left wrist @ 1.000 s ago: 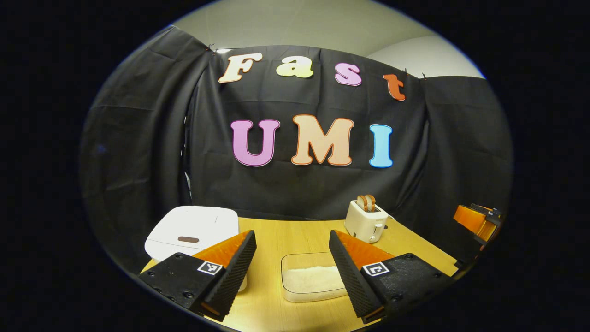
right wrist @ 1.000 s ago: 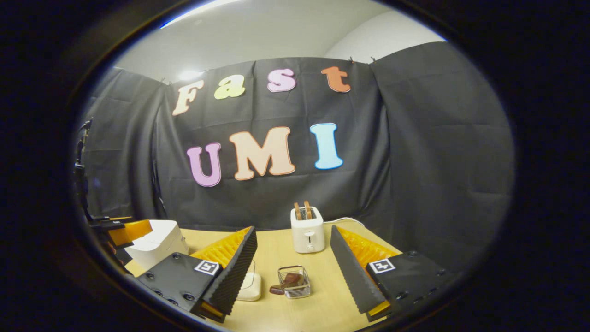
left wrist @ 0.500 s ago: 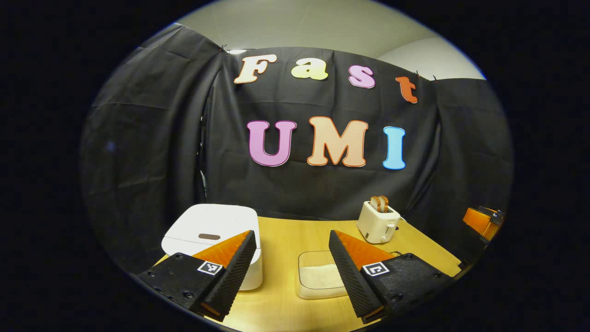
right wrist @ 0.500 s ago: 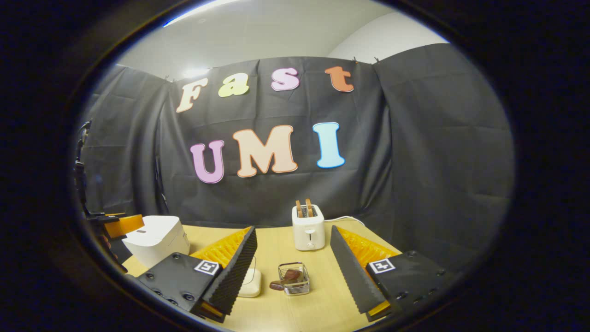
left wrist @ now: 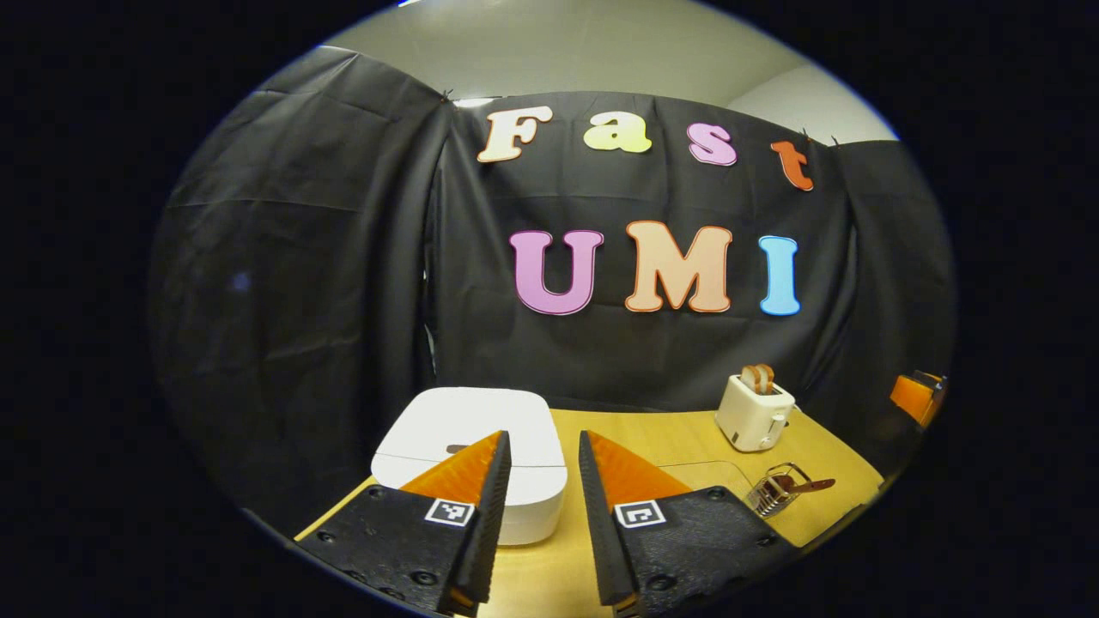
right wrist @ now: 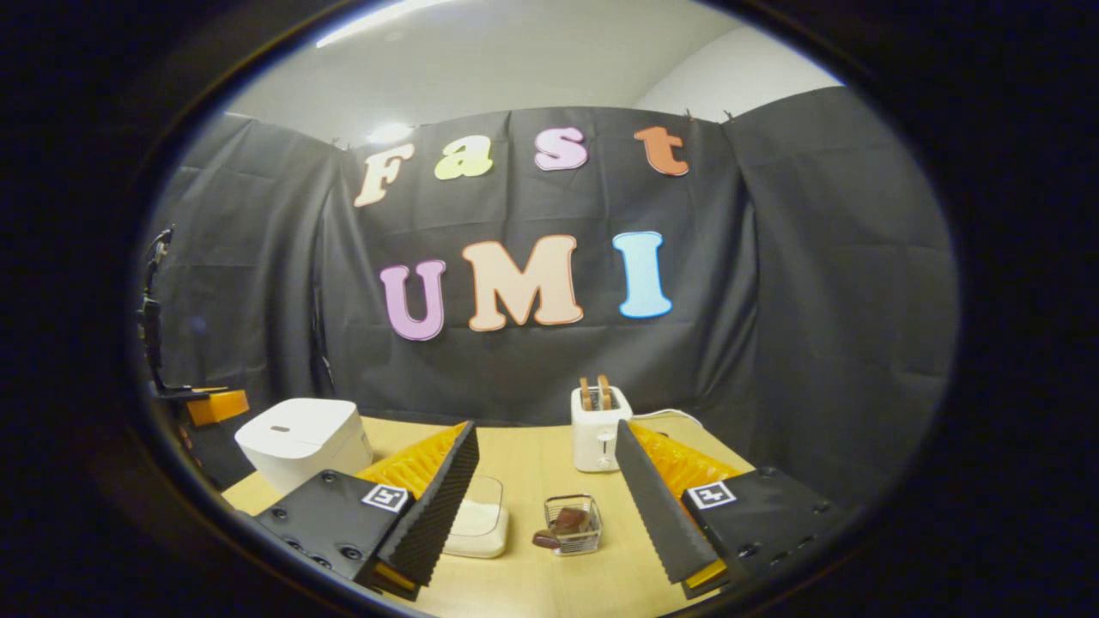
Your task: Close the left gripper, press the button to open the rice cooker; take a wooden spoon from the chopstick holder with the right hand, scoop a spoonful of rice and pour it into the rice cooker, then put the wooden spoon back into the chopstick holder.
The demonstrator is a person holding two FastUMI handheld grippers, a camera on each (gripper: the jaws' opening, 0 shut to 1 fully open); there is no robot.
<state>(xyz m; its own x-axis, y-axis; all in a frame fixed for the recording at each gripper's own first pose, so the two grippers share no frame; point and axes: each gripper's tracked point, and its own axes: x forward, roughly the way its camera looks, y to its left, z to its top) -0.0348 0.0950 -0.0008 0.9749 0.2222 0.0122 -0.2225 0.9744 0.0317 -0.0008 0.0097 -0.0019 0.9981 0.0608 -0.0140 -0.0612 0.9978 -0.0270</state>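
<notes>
Both the left gripper and right gripper have black screwed bodies, orange wedge fingers faced with ribbed black pads (each body carrying a square black-and-white marker).

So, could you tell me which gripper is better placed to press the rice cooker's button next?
Left. The left gripper points straight at the closed rice cooker, its jaws narrowed but not yet shut. The right gripper is wide open, facing the chopstick holder, with the cooker off to its side.

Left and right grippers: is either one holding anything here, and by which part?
Nothing is held. The left gripper has its jaws narrowed but empty, in front of the rice cooker. The right gripper is wide open; the wooden spoon lies in the chopstick holder.
</notes>
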